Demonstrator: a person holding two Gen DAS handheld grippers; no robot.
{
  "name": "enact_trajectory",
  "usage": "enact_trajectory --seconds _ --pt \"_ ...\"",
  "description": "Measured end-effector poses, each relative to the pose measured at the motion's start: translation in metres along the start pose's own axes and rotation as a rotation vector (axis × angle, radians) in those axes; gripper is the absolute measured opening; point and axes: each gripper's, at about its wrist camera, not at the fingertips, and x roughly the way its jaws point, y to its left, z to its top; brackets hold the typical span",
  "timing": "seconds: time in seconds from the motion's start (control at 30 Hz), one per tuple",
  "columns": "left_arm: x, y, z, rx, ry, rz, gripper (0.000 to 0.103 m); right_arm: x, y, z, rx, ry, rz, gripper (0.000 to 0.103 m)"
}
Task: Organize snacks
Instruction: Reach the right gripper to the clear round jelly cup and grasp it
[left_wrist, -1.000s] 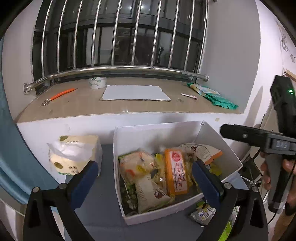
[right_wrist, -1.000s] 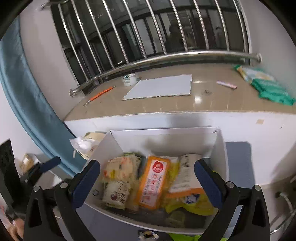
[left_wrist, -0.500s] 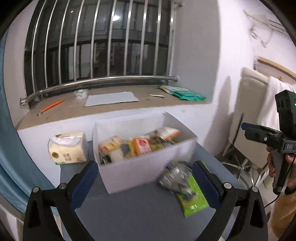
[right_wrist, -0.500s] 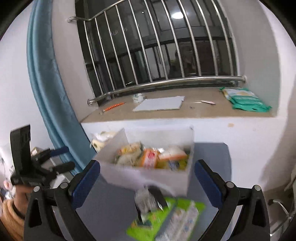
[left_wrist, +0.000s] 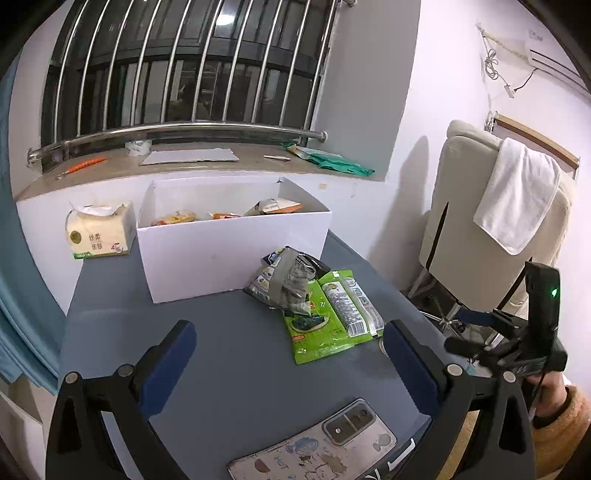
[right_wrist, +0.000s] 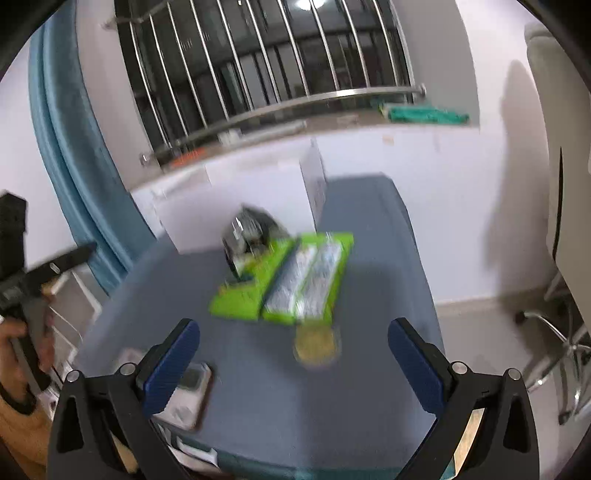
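Grey tabletop (left_wrist: 236, 369) carries my white cardboard snack box (left_wrist: 229, 251) and, just beside it, crinkled green and silver packets (left_wrist: 325, 314); both my left gripper (left_wrist: 288, 360) and right gripper (right_wrist: 293, 356) gape, holding nothing.

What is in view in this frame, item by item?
white box: 1, white, back of the grey table, snack packets inside
green snack packet: 1, green, on table right of box front
crumpled dark packet: 1, grey-black, overlapping the green one
tissue pack: 1, cream, left of box
phone: 1, pale patterned, table's near edge
towel: 1, white, over cream chair
left claw: open, blue pads
right claw: open, blue pads
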Motion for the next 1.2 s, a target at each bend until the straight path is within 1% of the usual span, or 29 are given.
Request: enact_trajectory --seconds 0.1,0.17,0.23,0.4,0.5,0.53,0.57,0.6,0.63,0.67,0.7,0.73,0.8,0.87,0.9,0.93,0.97,1.03,1.07,1.1,1.13,1.17,1.2 --pt "-0.002 0.002 -0.003 -0.011 0.004 -0.009 0.103 0.008 0.002 -0.004 -0.035 0.016 -0.020 0.103" --pt "-0.003 0.004 -0.005 -0.023 0.001 -0.006 0.103 0.016 0.001 -0.005 -0.025 0.027 -0.018 0.103" --pt "-0.002 0.007 -0.008 -0.035 0.014 -0.002 0.103 0.027 -0.002 -0.005 -0.012 0.051 -0.023 0.103" --pt "0.004 0.009 -0.015 -0.041 0.036 0.005 0.103 0.055 -0.010 -0.007 0.042 0.092 0.003 0.103" --pt "0.009 0.008 -0.018 -0.034 0.050 0.007 0.103 0.073 -0.012 -0.007 0.051 0.122 -0.014 0.102" --pt "0.011 0.007 -0.019 -0.028 0.055 0.006 0.103 0.078 -0.013 -0.008 0.054 0.130 -0.011 0.090" --pt "0.013 0.006 -0.019 -0.024 0.060 0.007 0.103 0.085 -0.014 -0.009 0.063 0.152 -0.011 0.064" --pt "0.015 0.005 -0.019 -0.018 0.064 0.010 0.103 0.086 -0.014 -0.009 0.061 0.143 -0.044 0.051" --pt "0.018 0.004 -0.020 -0.011 0.070 0.013 0.103 0.085 -0.013 -0.009 0.051 0.141 -0.051 0.038" --pt "0.021 0.003 -0.020 -0.005 0.076 0.013 0.103 0.085 -0.013 -0.008 0.048 0.152 -0.033 0.038" --pt "0.025 0.002 -0.020 0.003 0.084 0.009 0.103 0.082 -0.014 -0.008 0.053 0.144 -0.016 0.037" --pt "0.030 0.001 -0.019 0.010 0.091 0.006 0.103 0.079 -0.014 -0.008 0.053 0.135 -0.010 0.035" --pt "0.040 -0.002 -0.016 0.025 0.101 0.011 0.103 0.071 -0.012 -0.009 0.039 0.125 -0.016 0.035" --pt "0.054 -0.005 -0.011 0.041 0.120 0.010 0.103 0.061 -0.012 -0.009 0.043 0.102 0.008 0.035" --pt "0.063 -0.007 -0.008 0.047 0.130 0.010 0.103 0.056 -0.012 -0.007 0.041 0.088 0.011 0.032" --pt "0.071 -0.008 -0.005 0.049 0.138 0.003 0.103 0.052 -0.011 -0.007 0.032 0.076 -0.001 0.024" --pt "0.078 -0.010 -0.003 0.053 0.146 -0.005 0.103 0.051 -0.010 -0.006 0.023 0.069 -0.009 0.014" --pt "0.094 -0.012 0.003 0.058 0.167 0.000 0.103 0.048 -0.011 -0.004 0.018 0.064 -0.012 0.007" --pt "0.101 -0.012 0.005 0.052 0.175 0.011 0.103 0.047 -0.013 -0.004 0.019 0.064 -0.017 0.007" --pt "0.105 -0.013 0.006 0.041 0.180 -0.001 0.103 0.047 -0.014 -0.004 0.024 0.060 -0.023 0.007" --pt "0.106 -0.014 0.006 0.032 0.182 -0.017 0.103 0.044 -0.016 -0.005 0.030 0.052 -0.029 0.010" --pt "0.107 -0.015 0.005 0.029 0.180 -0.028 0.103 0.043 -0.017 -0.005 0.036 0.052 -0.027 0.025" --pt "0.107 -0.017 0.003 0.032 0.182 -0.032 0.103 0.041 -0.018 -0.006 0.044 0.052 -0.025 0.049"
